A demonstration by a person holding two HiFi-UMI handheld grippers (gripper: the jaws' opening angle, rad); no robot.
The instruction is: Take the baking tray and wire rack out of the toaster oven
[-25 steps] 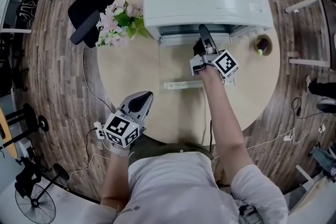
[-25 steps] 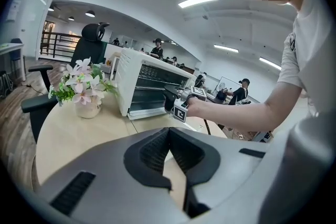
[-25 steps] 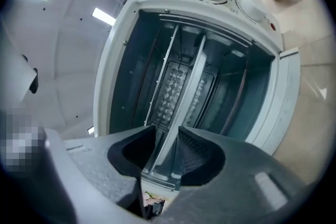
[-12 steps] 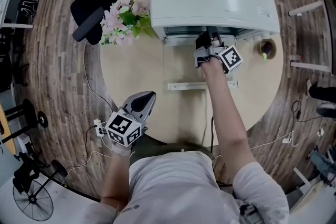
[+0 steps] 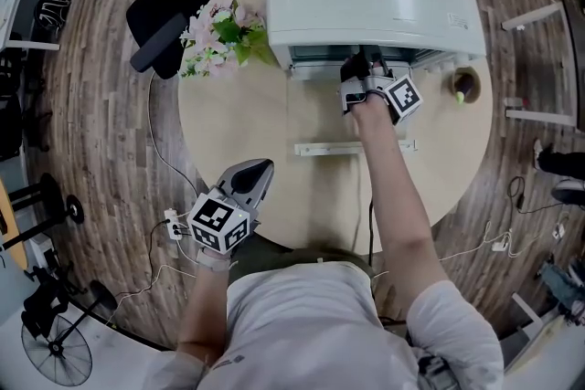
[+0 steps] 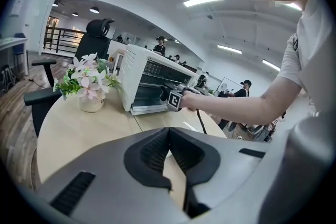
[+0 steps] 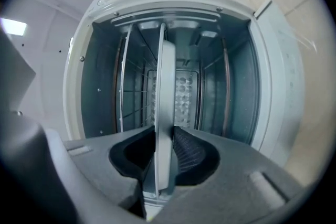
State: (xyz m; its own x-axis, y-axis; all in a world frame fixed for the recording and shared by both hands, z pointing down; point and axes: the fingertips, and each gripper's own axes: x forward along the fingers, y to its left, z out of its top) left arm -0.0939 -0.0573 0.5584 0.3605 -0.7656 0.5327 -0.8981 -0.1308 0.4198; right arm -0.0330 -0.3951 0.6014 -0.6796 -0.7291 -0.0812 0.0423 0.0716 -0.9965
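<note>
Between just-closing jaws of the right hand-held gripper [image 7: 164, 136]; baking tray [image 7: 167, 76] rim, pinched, inside toaster oven [image 7: 247, 76]

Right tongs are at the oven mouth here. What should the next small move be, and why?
Probably a slow, straight pull back out of the oven, keeping the grip level. The right tongs have just been closing and now appear to pinch the front rim of the tray, which sits deep in its slot beside the rack.
</note>
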